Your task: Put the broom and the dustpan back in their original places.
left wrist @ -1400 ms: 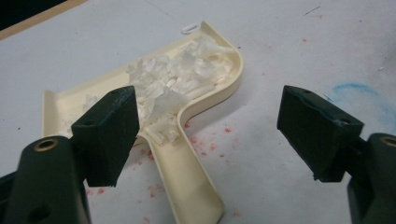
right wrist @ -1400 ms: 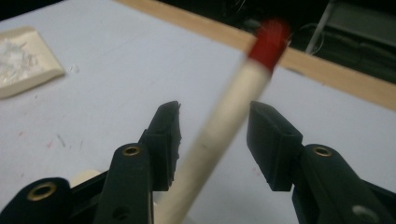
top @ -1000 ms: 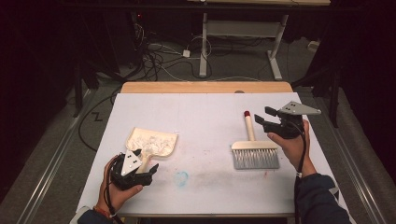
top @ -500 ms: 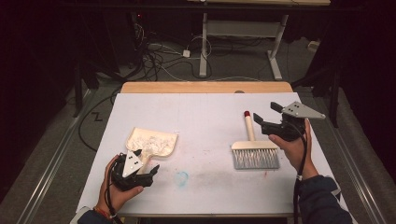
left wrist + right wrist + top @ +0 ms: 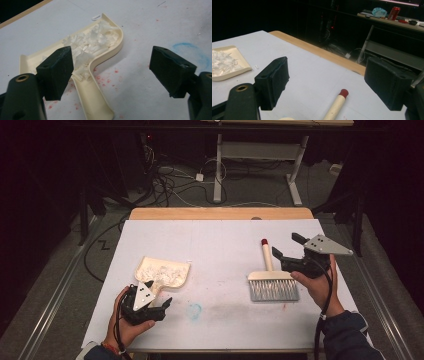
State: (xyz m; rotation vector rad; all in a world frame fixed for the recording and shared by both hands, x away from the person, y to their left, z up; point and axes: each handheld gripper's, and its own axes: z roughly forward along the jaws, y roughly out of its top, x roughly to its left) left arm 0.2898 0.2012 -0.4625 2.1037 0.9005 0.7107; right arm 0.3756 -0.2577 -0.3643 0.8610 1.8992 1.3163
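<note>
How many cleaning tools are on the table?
2. A dustpan full of white scraps lies at the left, just ahead of the left hand-held gripper; a brush lies at the right, beside the right hand-held gripper.

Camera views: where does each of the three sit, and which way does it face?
High view: above the person's side, looking forward and down at the table; hands and both grippers show.
Left gripper view: on the left gripper, facing the dustpan; open jaws.
Right gripper view: on the right gripper, facing the brush handle; open jaws.
Shared: the dustpan.

Right gripper (image 5: 289, 247) — jaws just opened — backed off the brush (image 5: 270, 279).
</note>
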